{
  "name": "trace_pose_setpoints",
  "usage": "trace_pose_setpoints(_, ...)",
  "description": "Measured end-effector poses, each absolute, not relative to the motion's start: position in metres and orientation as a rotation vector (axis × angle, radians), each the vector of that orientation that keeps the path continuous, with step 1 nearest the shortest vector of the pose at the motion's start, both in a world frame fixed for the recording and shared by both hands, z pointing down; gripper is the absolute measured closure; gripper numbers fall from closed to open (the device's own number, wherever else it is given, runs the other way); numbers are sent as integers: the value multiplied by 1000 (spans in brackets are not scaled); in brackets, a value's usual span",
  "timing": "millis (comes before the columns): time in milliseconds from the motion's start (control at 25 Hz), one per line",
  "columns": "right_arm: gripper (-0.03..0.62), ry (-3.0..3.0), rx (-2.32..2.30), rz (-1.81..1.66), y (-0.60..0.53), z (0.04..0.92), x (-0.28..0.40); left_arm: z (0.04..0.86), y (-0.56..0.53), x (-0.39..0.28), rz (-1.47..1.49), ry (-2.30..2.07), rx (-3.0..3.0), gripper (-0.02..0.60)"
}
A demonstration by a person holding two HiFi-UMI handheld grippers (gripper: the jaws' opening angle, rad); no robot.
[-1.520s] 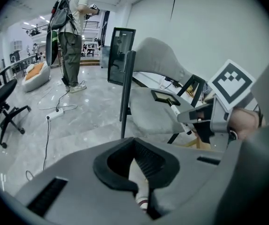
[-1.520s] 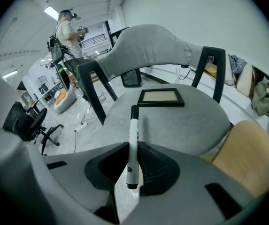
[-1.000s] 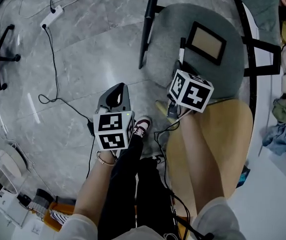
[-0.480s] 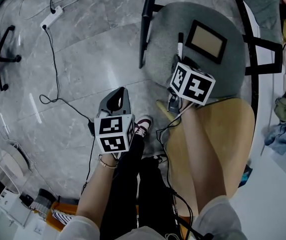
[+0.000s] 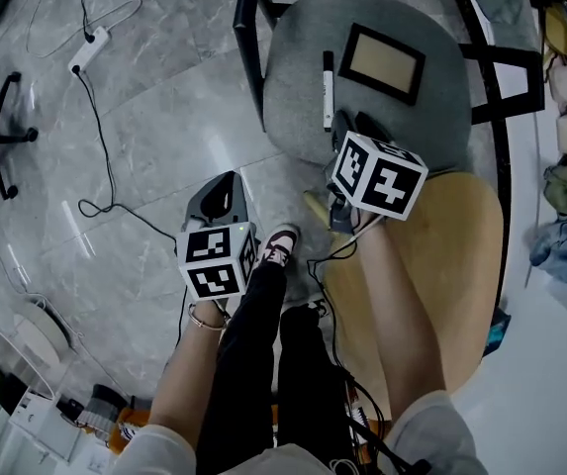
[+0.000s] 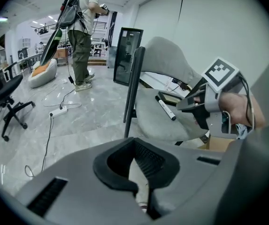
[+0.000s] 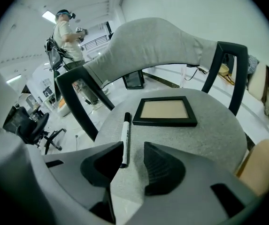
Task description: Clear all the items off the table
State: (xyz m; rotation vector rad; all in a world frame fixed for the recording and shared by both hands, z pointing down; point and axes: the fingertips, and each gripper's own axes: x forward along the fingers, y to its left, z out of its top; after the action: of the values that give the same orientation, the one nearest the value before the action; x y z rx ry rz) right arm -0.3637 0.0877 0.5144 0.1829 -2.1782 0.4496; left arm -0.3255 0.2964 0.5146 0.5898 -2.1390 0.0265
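A black-capped white marker pen [image 7: 125,137] lies on the grey chair seat [image 7: 204,139], with a black picture frame [image 7: 165,110] just beyond it. My right gripper [image 7: 133,158] hovers at the seat's near edge. Its jaws have just been opening and stand apart, with nothing between them; the pen's near end lies by the left finger. In the head view the pen [image 5: 328,89] and the frame [image 5: 382,62] sit ahead of the right gripper [image 5: 357,129]. My left gripper [image 5: 221,184] hangs over the floor to the left, shut and empty.
A tan wooden table top [image 5: 461,265] lies to the right of my legs. The chair's black frame [image 5: 248,28] stands at the seat's left. Cables and a power strip [image 5: 83,52] lie on the marble floor. A person [image 6: 82,36] stands far off.
The right gripper's jaws have opened and it has drawn back and up a little from the pen, which now lies free on the seat. The left gripper has stayed put.
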Motion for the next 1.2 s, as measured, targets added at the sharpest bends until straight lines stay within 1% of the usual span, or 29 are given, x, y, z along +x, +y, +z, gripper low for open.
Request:
trace_pose_setpoints(120, 444, -2198, 202, 486, 77, 505, -346, 512, 285, -323, 34, -2133, 604, 574)
trace_pose_setpoints(280, 444, -2211, 259, 621, 63, 490, -307, 502, 263, -311, 86, -2116, 684, 574)
trace_pose_setpoints(400, 447, -2216, 351, 694, 47, 478, -261, 493, 239, -292, 123, -2090, 774, 574)
trace_pose_setpoints(520, 450, -2189, 485, 768, 30, 468, -196, 488, 208, -265, 148, -2042, 868, 574)
trace_pose_setpoints(800, 465, -2020, 820, 893, 5, 443, -17, 458, 119, -172, 241, -1892, 1162, 574)
trace_pose_setpoints(1040, 505, -1948, 1053, 918, -21, 423, 103, 423, 47, -77, 374, -1763, 1427, 574)
trace_pose_setpoints(1120, 524, -1945, 1078, 893, -24, 414, 135, 415, 31, -42, 381, -1724, 1480, 574)
trace_pose_setpoints(1200, 568, -1939, 1111, 875, -33, 411, 169, 414, 11, -3, 379, -1686, 1532, 574)
